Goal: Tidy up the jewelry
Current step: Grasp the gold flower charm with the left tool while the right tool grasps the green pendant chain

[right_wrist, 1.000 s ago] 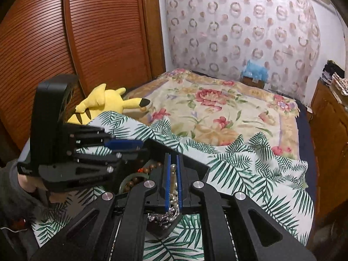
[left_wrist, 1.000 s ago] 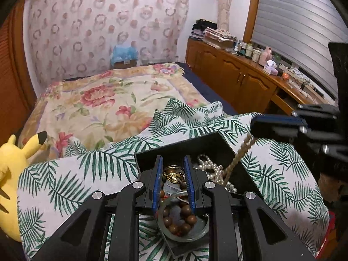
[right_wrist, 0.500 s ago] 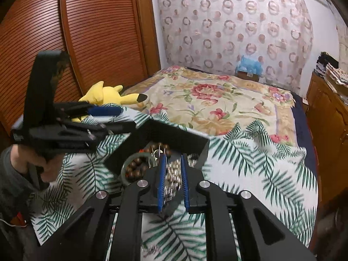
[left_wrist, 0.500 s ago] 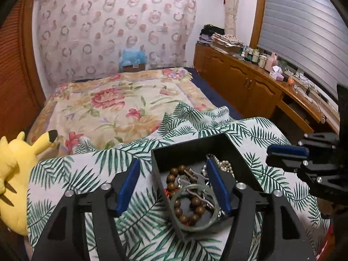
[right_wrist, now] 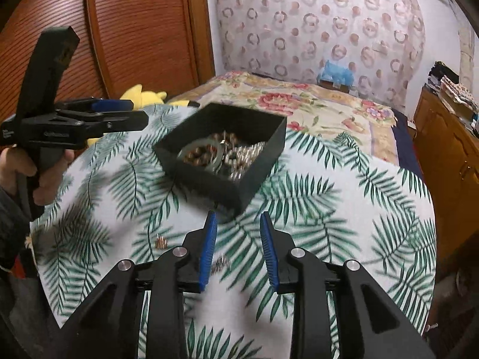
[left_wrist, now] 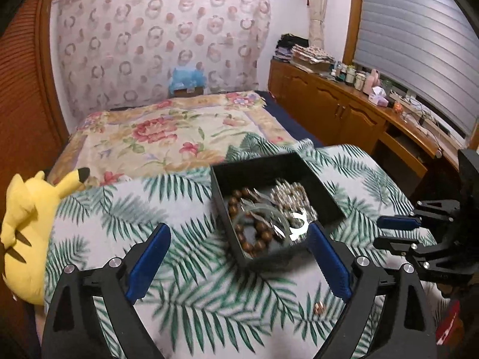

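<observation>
A black open box (left_wrist: 326,197) sits on the palm-leaf cloth and holds a brown bead bracelet (left_wrist: 254,233), a grey-green bangle (left_wrist: 263,211), a pearl strand (left_wrist: 292,194) and silver pieces. The box also shows in the right wrist view (right_wrist: 209,179). My left gripper (left_wrist: 238,234) is wide open and empty, pulled back from the box's near edge. My right gripper (right_wrist: 236,224) is open and empty, just in front of the box's near corner. A small copper piece (left_wrist: 318,308) lies loose on the cloth; it also shows in the right wrist view (right_wrist: 160,242), near a small silver piece (right_wrist: 220,264).
The cloth-covered round table (right_wrist: 344,209) stands at the foot of a floral bed (left_wrist: 167,137). A yellow plush toy (left_wrist: 27,224) lies at the left. Wooden cabinets (left_wrist: 338,113) with bottles line the right wall. A wooden sliding door (right_wrist: 143,30) is at the left.
Both grippers let go of jewelry into the box, opened and drew back from it. The left jaws spread wide; the right jaws parted further.
</observation>
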